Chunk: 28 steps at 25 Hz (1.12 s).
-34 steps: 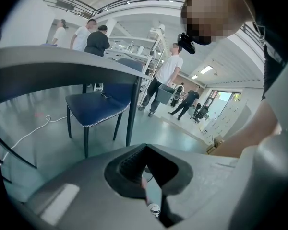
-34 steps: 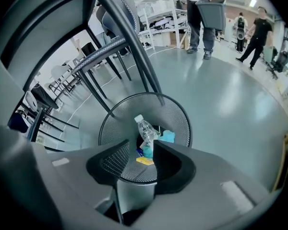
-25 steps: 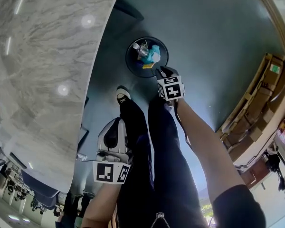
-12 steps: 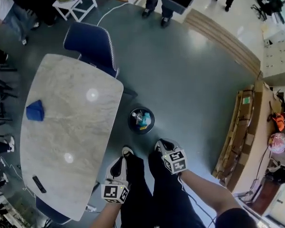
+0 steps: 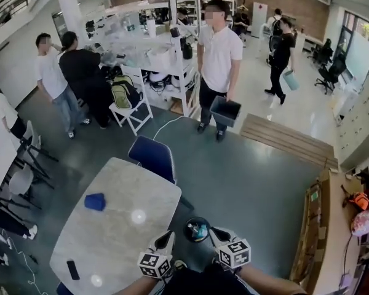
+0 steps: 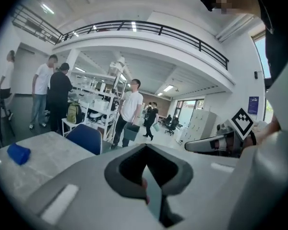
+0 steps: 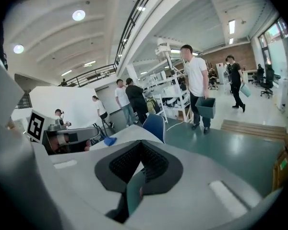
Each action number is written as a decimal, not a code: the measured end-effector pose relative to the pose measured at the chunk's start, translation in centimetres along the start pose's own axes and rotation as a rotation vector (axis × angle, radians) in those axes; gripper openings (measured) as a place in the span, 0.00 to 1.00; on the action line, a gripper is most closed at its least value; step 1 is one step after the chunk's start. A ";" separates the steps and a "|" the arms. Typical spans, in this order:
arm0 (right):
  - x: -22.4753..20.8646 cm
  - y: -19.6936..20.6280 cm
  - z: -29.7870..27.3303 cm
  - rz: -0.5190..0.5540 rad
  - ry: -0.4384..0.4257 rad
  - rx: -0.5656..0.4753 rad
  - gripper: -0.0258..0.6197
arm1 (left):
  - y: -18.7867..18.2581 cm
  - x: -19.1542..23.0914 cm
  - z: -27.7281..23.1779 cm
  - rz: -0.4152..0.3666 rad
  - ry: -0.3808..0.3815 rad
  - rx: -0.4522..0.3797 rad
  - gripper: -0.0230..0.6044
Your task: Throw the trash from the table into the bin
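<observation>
My left gripper [image 5: 165, 243] and right gripper [image 5: 219, 235] sit at 6 o'clock, fingers pressed together, empty. Between them, the bin [image 5: 187, 228] holds trash [image 5: 200, 231]. At 10 o'clock, a blue wad [image 5: 95, 201] lies on the marble surface [image 5: 126, 241].

- Table [image 5: 120, 238]: pale grey, marble-veined.
- Blue object [image 5: 95, 201] on it: bright blue.
- Bin [image 5: 188, 228]: black, with teal trash [image 5: 200, 230] inside.
- Chair [image 5: 154, 157]: navy.
- Floor [image 5: 252, 177]: dark grey-green.
- Left gripper [image 5: 168, 236], right gripper [image 5: 217, 232]: white, with black-and-white square markers.

The head view is looking forward and down from high over the bench [image 5: 126, 195] and bin [image 5: 197, 230]. Both gripper views are facing nearly level, sharing the bench, blue chair [image 5: 152, 157] and standing person [image 5: 219, 54].
</observation>
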State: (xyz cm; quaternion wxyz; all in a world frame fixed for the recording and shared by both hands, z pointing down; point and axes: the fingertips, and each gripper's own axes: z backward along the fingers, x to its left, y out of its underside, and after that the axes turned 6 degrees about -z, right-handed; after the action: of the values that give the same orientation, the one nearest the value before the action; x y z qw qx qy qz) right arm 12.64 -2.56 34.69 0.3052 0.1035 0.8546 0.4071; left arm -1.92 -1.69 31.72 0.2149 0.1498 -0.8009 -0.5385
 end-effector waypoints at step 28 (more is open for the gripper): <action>5.8 -7.3 5.5 0.080 -0.055 -0.264 0.08 | -8.8 -5.7 1.2 -0.069 0.046 -0.231 0.04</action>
State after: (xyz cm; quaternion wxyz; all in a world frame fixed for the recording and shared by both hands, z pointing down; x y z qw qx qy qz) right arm 11.87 -1.33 23.96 0.3230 0.1077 0.7801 0.5249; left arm 2.48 -1.37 22.10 0.2303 0.1639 -0.7229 -0.6305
